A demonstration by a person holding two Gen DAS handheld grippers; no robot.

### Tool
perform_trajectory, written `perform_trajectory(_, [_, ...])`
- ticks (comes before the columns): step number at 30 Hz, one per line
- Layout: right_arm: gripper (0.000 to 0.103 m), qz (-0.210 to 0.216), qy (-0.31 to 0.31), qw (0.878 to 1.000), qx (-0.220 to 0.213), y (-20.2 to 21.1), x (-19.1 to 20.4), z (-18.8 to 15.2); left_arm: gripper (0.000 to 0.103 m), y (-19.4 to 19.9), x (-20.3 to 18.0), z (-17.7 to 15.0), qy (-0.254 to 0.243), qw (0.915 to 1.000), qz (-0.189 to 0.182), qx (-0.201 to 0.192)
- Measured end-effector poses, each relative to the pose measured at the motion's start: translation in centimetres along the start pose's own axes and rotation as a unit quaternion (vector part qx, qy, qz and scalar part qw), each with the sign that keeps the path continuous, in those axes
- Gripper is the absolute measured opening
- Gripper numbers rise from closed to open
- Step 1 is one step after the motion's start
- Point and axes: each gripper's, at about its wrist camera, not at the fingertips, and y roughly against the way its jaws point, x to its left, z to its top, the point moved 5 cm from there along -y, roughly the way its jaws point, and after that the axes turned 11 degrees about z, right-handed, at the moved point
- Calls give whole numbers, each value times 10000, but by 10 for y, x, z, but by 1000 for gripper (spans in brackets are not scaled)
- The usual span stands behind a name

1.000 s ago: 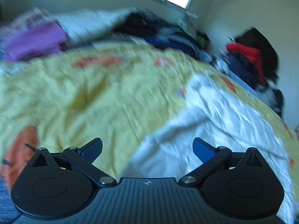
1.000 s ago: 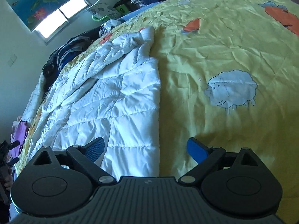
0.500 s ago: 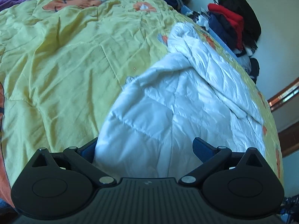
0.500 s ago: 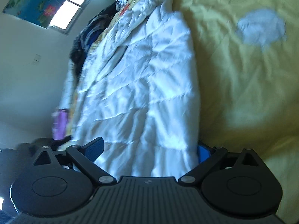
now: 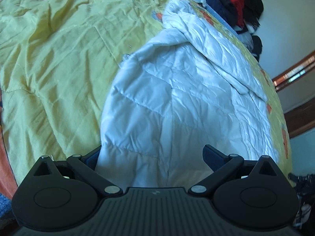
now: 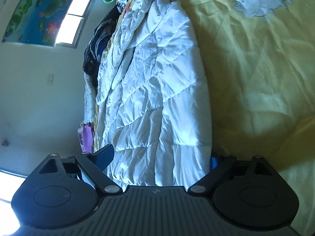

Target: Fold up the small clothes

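My left gripper [image 5: 152, 155] has its jaws spread wide, and the near edge of the white quilted jacket [image 5: 177, 102] lies in the gap between them; one blue pad [image 5: 211, 154] sits on top of the fabric, the other is tucked under its left edge. They are not pinching it. My right gripper [image 6: 160, 157] is spread as well, with the jacket [image 6: 157, 102] filling the space between its fingers; the right pad [image 6: 213, 161] is mostly hidden behind the jacket's edge, the left pad [image 6: 104, 156] stands clear beside it. The jacket stretches away from both grippers, lying lengthwise on the yellow bedspread [image 5: 59, 63], which carries a sheep print [image 6: 261, 0]. Beyond it I see a heap of dark and red clothes [image 5: 236, 5] by the wall, and a window [image 6: 72, 17] next to a lotus-flower blind [image 6: 37, 11].
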Motion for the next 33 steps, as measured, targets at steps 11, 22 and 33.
perform_trajectory(11, [63,189,-221,9996,33,6,-9,-8,76,0,-11,-5,-436,9985,345,-8])
perform_trajectory(22, [51,204,-428,9982,373,-4,-19,-35,55,-2,-16,-12,-514,9986,96,122])
perform_trajectory(33, [13,1001,-316,9945,17,3,8,-29,14,17,-13,3,-259,9996,-139,-14])
